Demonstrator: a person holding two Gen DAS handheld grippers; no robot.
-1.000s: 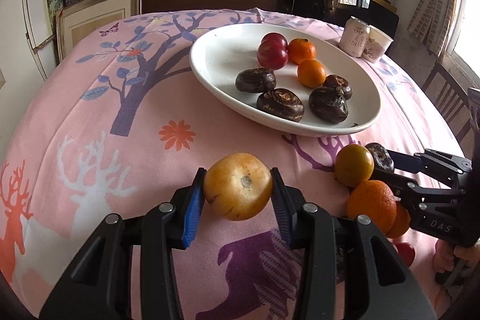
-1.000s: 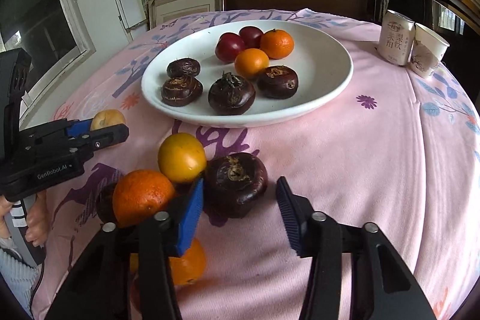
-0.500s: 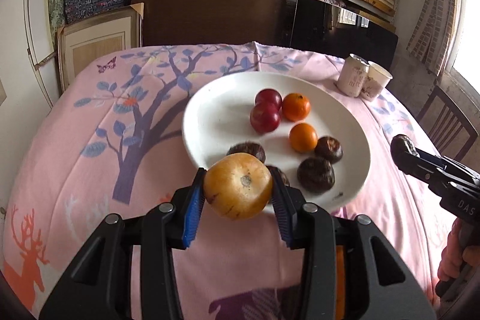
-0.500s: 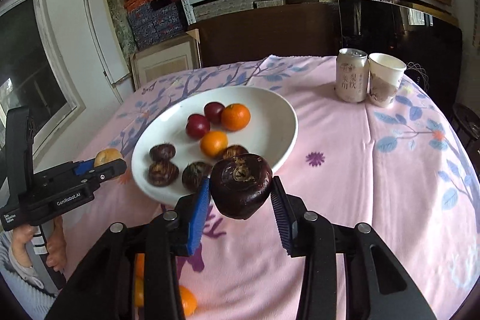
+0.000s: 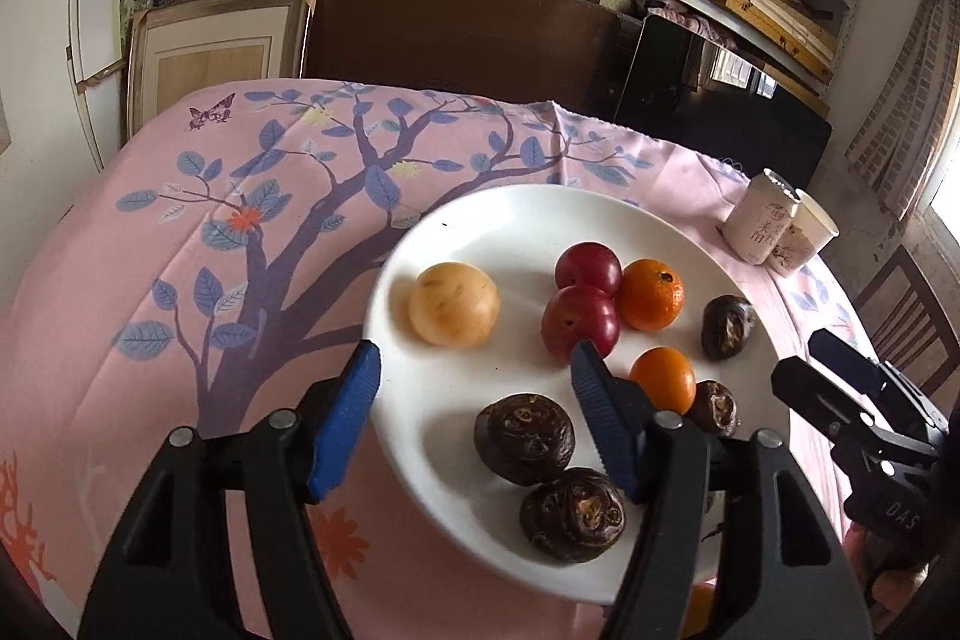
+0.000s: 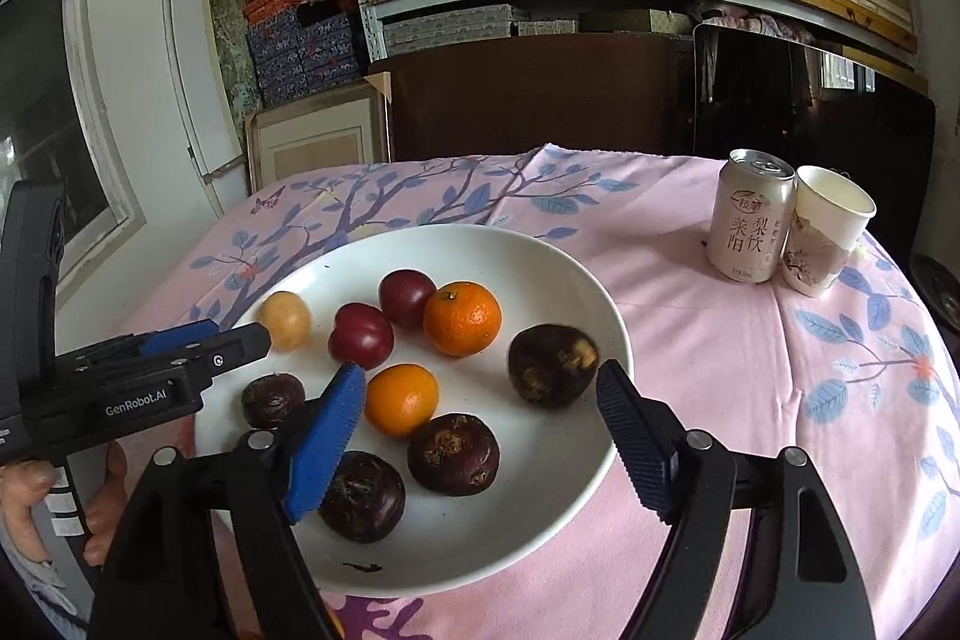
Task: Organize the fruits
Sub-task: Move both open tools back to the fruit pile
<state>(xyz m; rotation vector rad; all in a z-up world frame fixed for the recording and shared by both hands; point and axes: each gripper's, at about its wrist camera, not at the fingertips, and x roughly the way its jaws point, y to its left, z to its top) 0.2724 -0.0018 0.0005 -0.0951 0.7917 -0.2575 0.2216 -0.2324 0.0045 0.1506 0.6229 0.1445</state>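
A white plate on the pink cloth holds a pale yellow fruit, two red plums, two oranges and several dark water chestnuts. My left gripper is open and empty, just behind the yellow fruit at the plate's left rim. My right gripper is open and empty above the plate, with a dark chestnut lying just ahead between its fingers. Each gripper shows in the other's view: the right, the left.
A drink can and a paper cup stand at the table's far right. Some orange fruit peeks out on the cloth below the plate. A chair stands at the right; shelves of boxes rise behind the table.
Both grippers have moved over the plate and opened. The yellow fruit has left the left gripper and the dark chestnut the right gripper; both now lie on the plate.
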